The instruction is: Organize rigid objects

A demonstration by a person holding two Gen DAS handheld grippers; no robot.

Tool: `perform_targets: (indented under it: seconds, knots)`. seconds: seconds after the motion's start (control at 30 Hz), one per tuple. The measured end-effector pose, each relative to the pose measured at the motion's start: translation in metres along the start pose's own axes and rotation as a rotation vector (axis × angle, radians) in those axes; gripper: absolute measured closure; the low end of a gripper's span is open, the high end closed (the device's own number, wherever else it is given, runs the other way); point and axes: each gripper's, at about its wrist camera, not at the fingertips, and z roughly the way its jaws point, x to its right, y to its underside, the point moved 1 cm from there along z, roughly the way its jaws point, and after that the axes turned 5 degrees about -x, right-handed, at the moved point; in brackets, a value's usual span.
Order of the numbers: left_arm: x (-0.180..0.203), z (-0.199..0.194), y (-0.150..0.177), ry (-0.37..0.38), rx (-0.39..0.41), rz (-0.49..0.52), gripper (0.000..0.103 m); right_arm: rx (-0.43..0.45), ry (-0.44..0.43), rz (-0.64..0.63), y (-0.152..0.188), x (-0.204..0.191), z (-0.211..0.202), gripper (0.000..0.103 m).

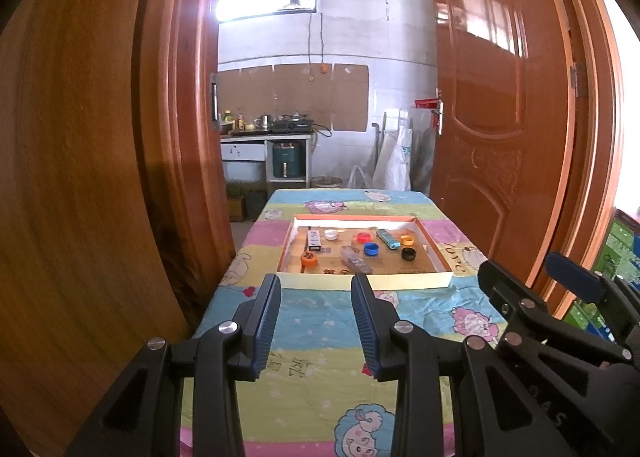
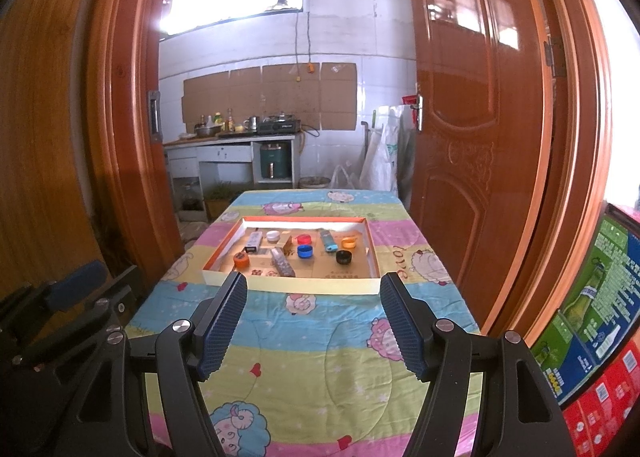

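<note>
A shallow box tray (image 1: 366, 280) (image 2: 292, 283) with an orange rim lies mid-table. In it lie several small things: white (image 1: 331, 234), red (image 1: 363, 236), blue (image 1: 371, 248), black (image 1: 408, 254) and yellow-orange (image 1: 407, 239) caps, an orange piece (image 1: 308, 259), a blue lighter (image 1: 387, 238), a clear wrapped piece (image 1: 356, 261) and a small box (image 1: 314, 239). My left gripper (image 1: 316, 285) is open and empty, short of the tray's near wall. My right gripper (image 2: 313, 283) is open wider and empty, also short of the tray.
The table wears a colourful cartoon quilt (image 1: 320, 321). Wooden doors stand close on the left (image 1: 80, 177) and right (image 1: 500, 137). Stacked printed cartons (image 2: 596, 317) sit at the right. A kitchen counter (image 1: 266, 135) lies beyond the table.
</note>
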Motion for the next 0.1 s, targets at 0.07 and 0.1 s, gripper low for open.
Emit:
perform_targets:
  seconds: [0.07, 0.1]
  knots:
    - [-0.0003, -0.0010, -0.0007, 0.002, 0.002, -0.002, 0.066, -0.002, 0.000, 0.002, 0.0008, -0.0031, -0.0001, 0.032]
    - [-0.0005, -0.0012, -0.0011, 0.002, 0.001, -0.002, 0.066, -0.002, -0.001, 0.003, 0.0011, -0.0044, -0.0007, 0.032]
